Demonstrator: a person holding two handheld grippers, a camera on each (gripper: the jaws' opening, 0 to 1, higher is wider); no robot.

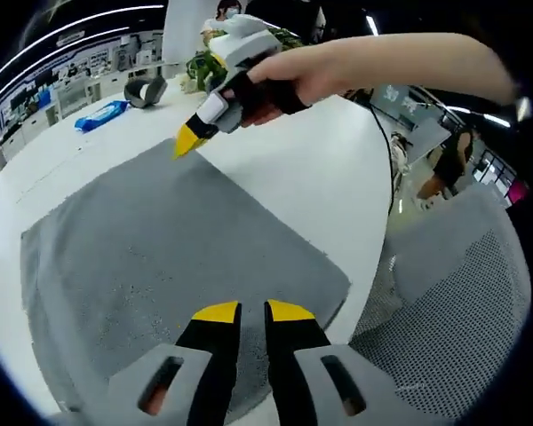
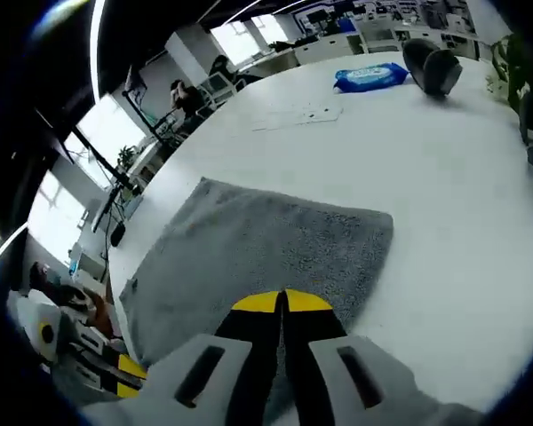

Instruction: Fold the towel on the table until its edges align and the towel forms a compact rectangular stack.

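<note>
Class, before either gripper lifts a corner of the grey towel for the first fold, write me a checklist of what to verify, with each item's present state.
1. Towel lies flat and unfolded on the table: ok.
2. Left gripper over the towel's near edge, jaws almost together: ok.
3. Right gripper over its corner, jaws together: ok.
4. Either gripper actually pinching cloth: cannot tell.
5. Blue packet and tape roll clear of the towel: ok.
6. Table surface beside the towel free for folding: ok.
</note>
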